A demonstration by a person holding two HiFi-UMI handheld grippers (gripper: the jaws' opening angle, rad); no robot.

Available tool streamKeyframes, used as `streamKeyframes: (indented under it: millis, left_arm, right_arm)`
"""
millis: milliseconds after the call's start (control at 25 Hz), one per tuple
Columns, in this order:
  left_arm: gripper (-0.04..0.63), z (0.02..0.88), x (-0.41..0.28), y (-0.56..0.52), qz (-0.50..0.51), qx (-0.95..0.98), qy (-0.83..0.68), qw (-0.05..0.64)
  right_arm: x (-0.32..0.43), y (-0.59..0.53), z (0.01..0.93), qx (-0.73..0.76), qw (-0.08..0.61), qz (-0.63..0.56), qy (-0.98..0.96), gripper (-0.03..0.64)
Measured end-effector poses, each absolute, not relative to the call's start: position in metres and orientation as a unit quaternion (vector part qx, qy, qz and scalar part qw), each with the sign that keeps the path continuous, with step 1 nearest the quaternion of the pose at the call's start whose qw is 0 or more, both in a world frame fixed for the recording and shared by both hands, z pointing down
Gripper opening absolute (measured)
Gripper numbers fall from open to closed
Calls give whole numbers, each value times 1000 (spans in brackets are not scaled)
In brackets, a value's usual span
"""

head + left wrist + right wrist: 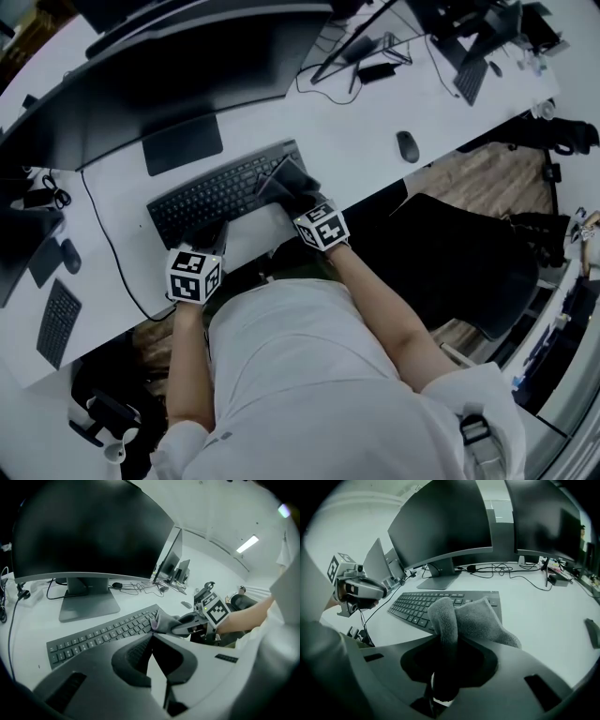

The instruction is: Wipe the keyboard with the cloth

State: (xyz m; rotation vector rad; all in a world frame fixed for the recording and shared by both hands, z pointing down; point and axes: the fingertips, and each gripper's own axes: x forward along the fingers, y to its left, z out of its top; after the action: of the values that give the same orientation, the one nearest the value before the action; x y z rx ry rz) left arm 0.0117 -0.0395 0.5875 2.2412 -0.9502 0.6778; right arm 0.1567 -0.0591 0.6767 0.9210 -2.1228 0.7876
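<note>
Your right gripper (446, 641) has its jaws clamped on the grey cloth (474, 617). One fold of it runs down between the jaws and the rest bunches out in front of them. In the head view the cloth (284, 176) lies over the right end of the dark keyboard (220, 195), which sits on the white desk (356, 108) in front of a large dark monitor (159, 70). The left gripper view shows the cloth resting against the keys at that end.

Your left gripper (152, 635) has its jaws brought together at the tips with nothing between them. Only bare desk shows through the gap behind the tips. In the head view this gripper sits at the near edge of the keyboard's left half. I cannot tell whether it touches the keyboard.

A dark mouse (407, 146) lies on the desk to the right, well apart from the keyboard. The monitor's flat stand base (183, 143) lies just behind the keyboard's left part.
</note>
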Motion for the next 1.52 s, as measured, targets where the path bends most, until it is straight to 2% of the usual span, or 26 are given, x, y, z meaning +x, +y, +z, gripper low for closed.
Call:
streamKeyframes:
  millis: [720, 1280, 1520]
  left_arm:
    - [2, 584, 70, -52, 260, 867, -319, 281]
    - [2, 467, 94, -94, 162, 926, -287, 183]
    - [2, 409, 93, -101, 73, 948, -274, 145]
  right_arm:
    - [238, -62, 668, 442, 301, 315, -784, 95]
    - [281, -41, 510, 592, 150, 234, -757, 92]
    - [278, -21, 448, 626, 107, 190, -749, 92]
